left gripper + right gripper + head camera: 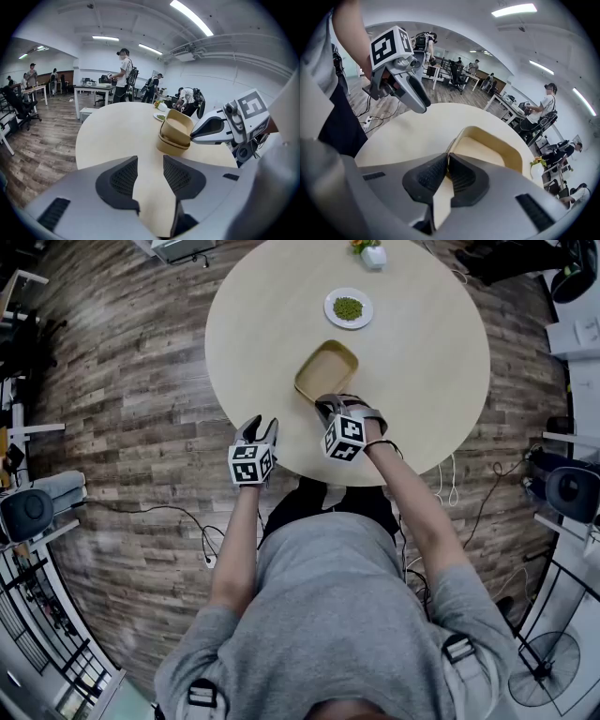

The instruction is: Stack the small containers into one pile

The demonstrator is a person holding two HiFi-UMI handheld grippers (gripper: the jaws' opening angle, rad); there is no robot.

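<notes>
Tan oblong containers (326, 369) sit nested in a pile near the front of the round beige table (431, 352). In the left gripper view the pile (174, 137) shows a lower container with the top one tilted in it. My right gripper (446, 165) is shut on the near rim of the top container (490, 149); it also shows in the head view (330, 410) and reaches in from the right in the left gripper view (197, 135). My left gripper (150, 176) stands open and empty over the table's near edge (255, 431), left of the pile.
A white plate of green bits (348, 308) lies beyond the pile, with a small white vase of flowers (372, 253) at the far edge. Cables (187, 521) trail on the wood floor. People and desks (93, 86) fill the room behind.
</notes>
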